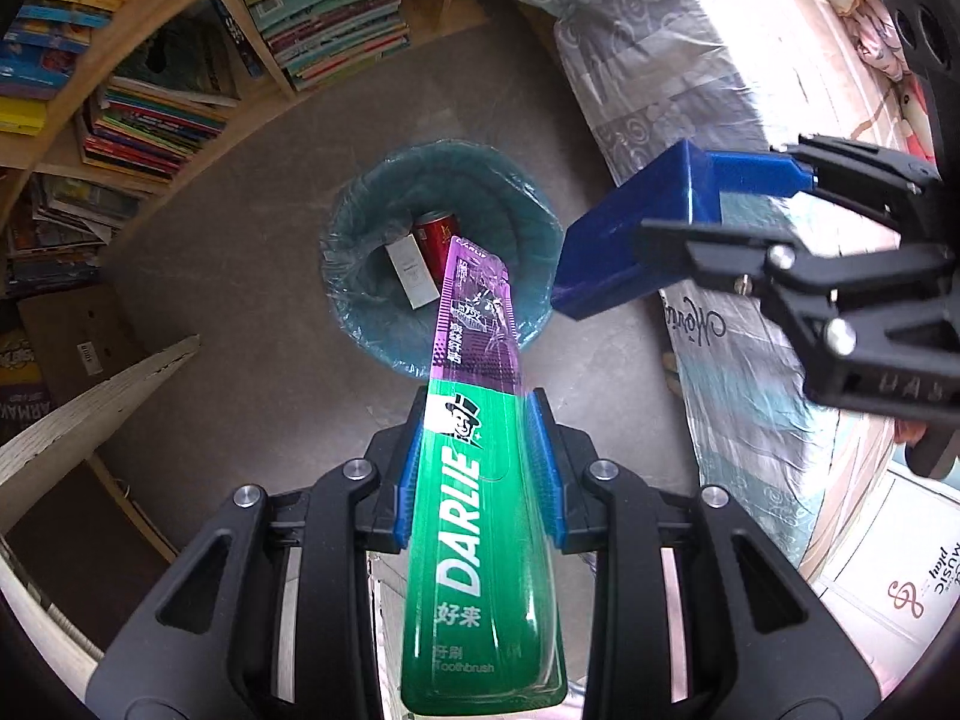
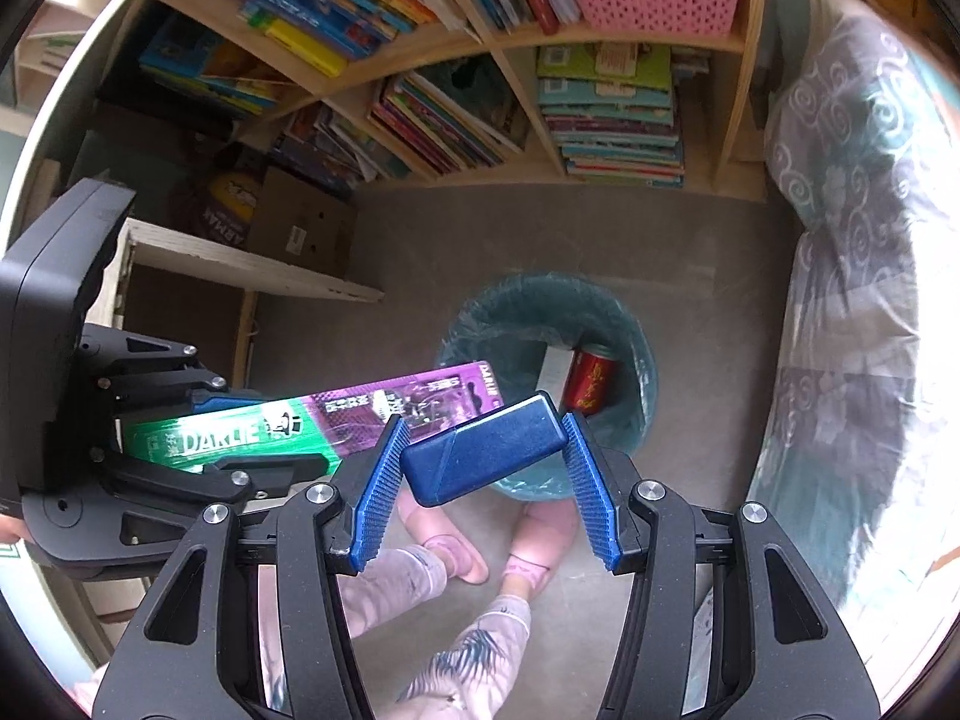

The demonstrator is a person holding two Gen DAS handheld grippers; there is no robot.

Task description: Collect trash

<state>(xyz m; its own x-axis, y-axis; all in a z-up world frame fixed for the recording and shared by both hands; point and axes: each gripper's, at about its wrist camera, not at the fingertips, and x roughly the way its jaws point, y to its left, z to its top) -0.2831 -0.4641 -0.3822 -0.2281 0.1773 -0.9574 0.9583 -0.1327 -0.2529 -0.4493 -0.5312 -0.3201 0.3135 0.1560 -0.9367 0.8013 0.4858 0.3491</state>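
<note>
Bookshelves [image 1: 180,90] lining grey floor [image 1: 252,228], left gripper [image 1: 480,474] fingers clamping DARLIE toothbrush pack [image 1: 480,480], tip hanging over lined bin [image 1: 441,252] holding red can [image 1: 435,234] and white box [image 1: 411,273], right gripper [image 2: 486,468] fingers pinching blue box [image 2: 486,447] above bin rim, bed [image 1: 690,90] lying rightward

Green-purple toothbrush pack [image 1: 480,480], blue box [image 2: 486,450]
</note>
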